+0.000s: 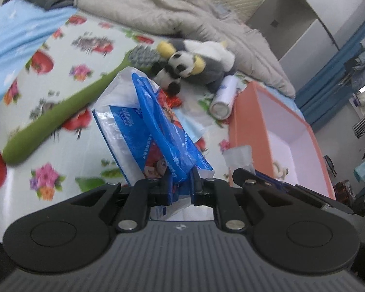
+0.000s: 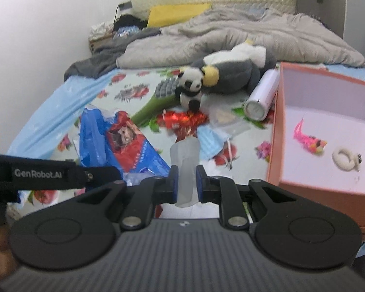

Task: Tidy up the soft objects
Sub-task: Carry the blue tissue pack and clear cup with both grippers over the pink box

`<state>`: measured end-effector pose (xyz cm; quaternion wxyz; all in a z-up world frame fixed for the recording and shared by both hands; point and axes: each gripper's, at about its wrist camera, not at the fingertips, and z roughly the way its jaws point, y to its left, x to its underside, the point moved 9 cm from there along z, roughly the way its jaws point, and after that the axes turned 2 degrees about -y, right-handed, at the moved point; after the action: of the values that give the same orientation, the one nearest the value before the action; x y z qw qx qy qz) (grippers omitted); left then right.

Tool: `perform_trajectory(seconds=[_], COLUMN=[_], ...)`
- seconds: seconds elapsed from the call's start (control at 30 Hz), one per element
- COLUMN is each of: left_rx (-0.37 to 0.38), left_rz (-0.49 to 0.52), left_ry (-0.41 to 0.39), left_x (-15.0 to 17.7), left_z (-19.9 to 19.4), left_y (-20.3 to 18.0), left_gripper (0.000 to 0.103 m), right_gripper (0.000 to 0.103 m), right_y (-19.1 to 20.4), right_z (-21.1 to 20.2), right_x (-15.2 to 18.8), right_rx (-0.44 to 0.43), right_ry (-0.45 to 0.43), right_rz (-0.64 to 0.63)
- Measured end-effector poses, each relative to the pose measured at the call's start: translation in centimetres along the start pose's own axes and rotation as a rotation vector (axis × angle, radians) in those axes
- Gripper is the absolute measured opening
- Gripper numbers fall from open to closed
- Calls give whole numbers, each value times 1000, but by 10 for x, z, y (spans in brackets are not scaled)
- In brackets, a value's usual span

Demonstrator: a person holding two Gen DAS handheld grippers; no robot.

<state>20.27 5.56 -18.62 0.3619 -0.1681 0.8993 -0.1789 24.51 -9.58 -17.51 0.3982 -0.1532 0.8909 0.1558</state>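
A blue and white plastic pack (image 1: 143,121) with a red cartoon print hangs lifted off the bed, and my left gripper (image 1: 180,185) is shut on its lower edge. My right gripper (image 2: 187,182) is shut on a translucent white plastic flap (image 2: 186,160). I cannot tell whether the flap belongs to the pack (image 2: 119,141). Just right of the left gripper, the flap (image 1: 238,155) shows above the right gripper's fingers (image 1: 245,175). A panda plush (image 2: 191,87) leans on a grey penguin plush (image 2: 233,73), beside a green toothbrush plush (image 1: 60,112).
An open pink box (image 2: 278,121) at the right holds a pink toy (image 2: 309,141) and a white ring (image 2: 345,160). A white can (image 2: 262,95), a red wrapper (image 2: 182,119) and a blue face mask (image 2: 214,141) lie on the floral sheet. A grey duvet (image 2: 231,39) is bunched behind.
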Motion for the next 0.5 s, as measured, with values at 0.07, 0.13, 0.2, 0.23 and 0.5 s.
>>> perform_trajectory(seconds=[0.07, 0.13, 0.2, 0.23, 0.5], left_rx=[15, 31, 48, 55, 126], left_rz=[22, 52, 89, 104, 192], left_ry=[-13, -25, -38, -43, -41], left_x=[-10, -21, -33, -38, -70], left_z=[-5, -10, -14, -15, -13], left_y=[-10, -22, -37, -44, -104], left_gripper=[15, 15, 15, 15, 15], right_gripper=[18, 18, 18, 18, 18], right_y=[-3, -7, -12, -15, -46], right_z=[-6, -13, -21, -25, -63], right_x=[-10, -21, -33, -40, -91], right_rx=[2, 7, 11, 12, 47], right_ry=[-23, -52, -81, -97, -222], right_rz=[7, 11, 18, 22, 55])
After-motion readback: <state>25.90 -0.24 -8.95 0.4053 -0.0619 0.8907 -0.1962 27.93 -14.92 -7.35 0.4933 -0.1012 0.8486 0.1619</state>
